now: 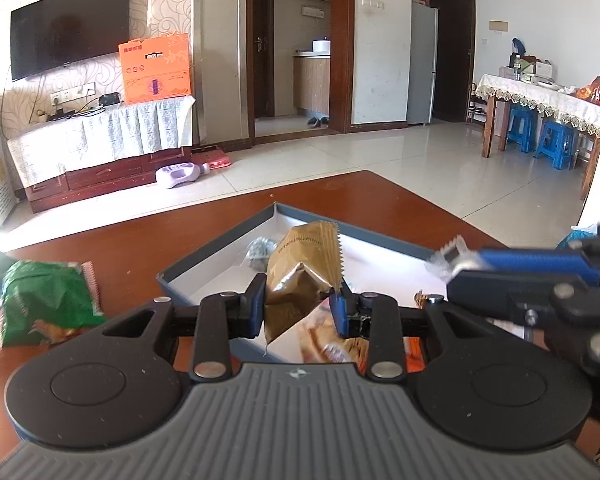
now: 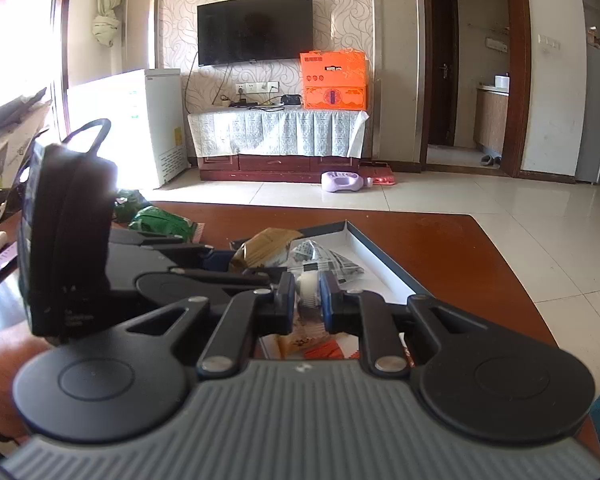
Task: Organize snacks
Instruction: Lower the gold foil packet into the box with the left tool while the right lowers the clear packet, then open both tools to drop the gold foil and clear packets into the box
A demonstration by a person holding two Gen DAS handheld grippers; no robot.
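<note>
Gold snack packet (image 1: 300, 276) is hanging over the blue box (image 1: 220, 240), your left gripper (image 1: 302, 304) clamping it; your right gripper (image 2: 306, 296) is pinching a small clear wrapper (image 2: 306, 280) alongside.

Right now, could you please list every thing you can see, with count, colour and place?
Gold packet: one, gold, held above the tray.
Clear wrapped snack: one, clear and white, held above the tray.
Tray: one, blue rim, white inside, on the table.
Green bag: one, green, on the table left of the tray.
Table: one, reddish brown.
Television: one, black, on the wall.
Orange box: one, on the cabinet.
Left gripper: black, shut on the gold packet.
Right gripper: black, shut on the clear wrapped snack.
</note>
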